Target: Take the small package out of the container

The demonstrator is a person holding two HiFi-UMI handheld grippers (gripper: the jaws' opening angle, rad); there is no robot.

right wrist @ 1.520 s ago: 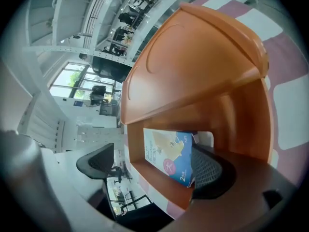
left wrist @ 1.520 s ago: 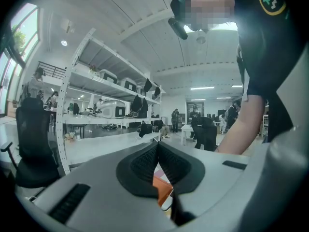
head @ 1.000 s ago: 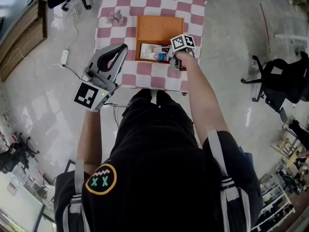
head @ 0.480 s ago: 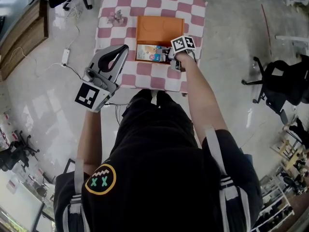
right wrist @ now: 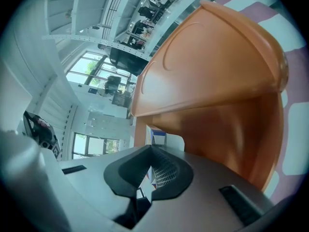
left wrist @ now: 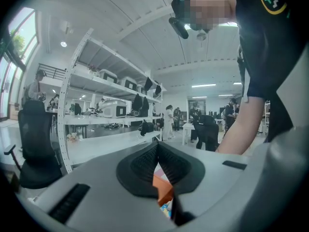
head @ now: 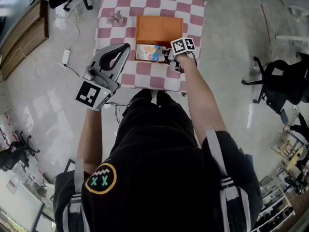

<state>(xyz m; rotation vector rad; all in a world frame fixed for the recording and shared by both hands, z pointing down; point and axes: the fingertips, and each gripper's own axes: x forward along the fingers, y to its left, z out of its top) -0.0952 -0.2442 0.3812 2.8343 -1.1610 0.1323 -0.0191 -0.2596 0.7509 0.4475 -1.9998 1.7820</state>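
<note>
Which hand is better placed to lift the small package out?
Right: the right gripper has just closed its jaws on the small package inside the container; the left gripper hangs shut outside it.

The right gripper (right wrist: pixel 150 167) has just been closing its jaws. They now pinch the near edge of the small white-and-blue printed package (head: pixel 147 52), which was loose between them before. Inside the orange plastic container (head: pixel 159 29), the package has shifted slightly, farther out ahead of the claw's tips.
</note>
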